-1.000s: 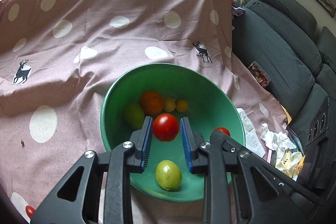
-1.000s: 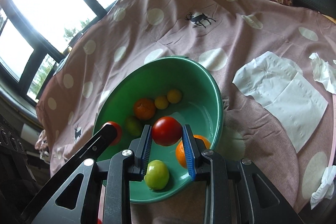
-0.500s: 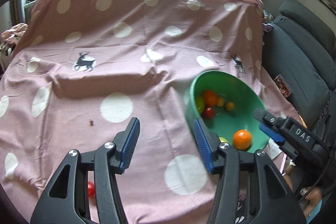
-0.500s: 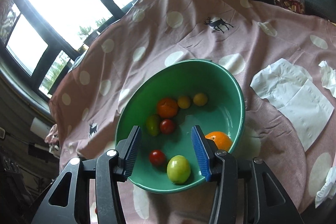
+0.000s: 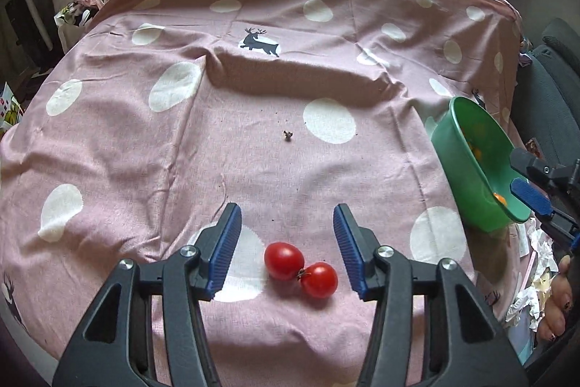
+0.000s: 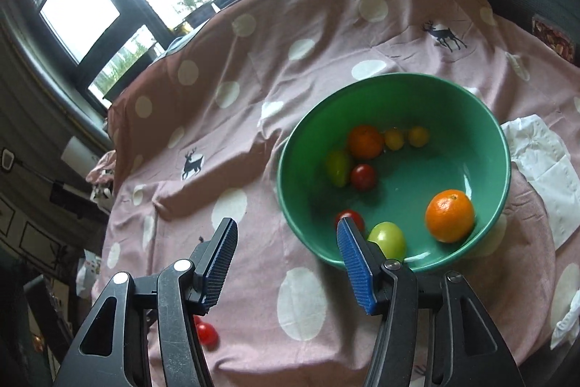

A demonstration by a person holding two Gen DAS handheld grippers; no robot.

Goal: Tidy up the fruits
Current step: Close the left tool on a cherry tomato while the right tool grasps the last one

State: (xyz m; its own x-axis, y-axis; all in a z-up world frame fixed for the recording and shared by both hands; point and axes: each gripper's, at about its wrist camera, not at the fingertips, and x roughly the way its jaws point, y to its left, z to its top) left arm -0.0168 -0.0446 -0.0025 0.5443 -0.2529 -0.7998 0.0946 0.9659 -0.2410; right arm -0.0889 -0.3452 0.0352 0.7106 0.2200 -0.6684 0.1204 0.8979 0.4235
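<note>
Two red tomatoes (image 5: 284, 260) (image 5: 319, 279) lie touching on the pink spotted cloth (image 5: 253, 140). My left gripper (image 5: 287, 243) is open and empty, its jaws on either side just above them. The green bowl (image 6: 489, 118) holds oranges (image 6: 449, 215), green fruits (image 6: 387, 237), red tomatoes (image 6: 363, 176) and small yellow fruits (image 6: 417, 136). My right gripper (image 6: 286, 260) is open and empty over the cloth, its right finger at the bowl's near rim. The bowl (image 5: 460, 162) and right gripper (image 5: 536, 184) show at the left wrist view's right edge. One tomato (image 6: 206, 333) shows low left.
White tissue (image 6: 543, 169) lies right of the bowl. Crumpled tissues (image 5: 540, 263) and a grey sofa (image 5: 551, 68) are at the right. A small dark speck (image 5: 288, 135) lies mid-cloth. Windows run along the back, clutter sits off the left edge.
Both grippers let their tomatoes go into the bowl and opened. My left gripper swung left to the two tomatoes on the cloth. My right gripper drew back to the left of the bowl.
</note>
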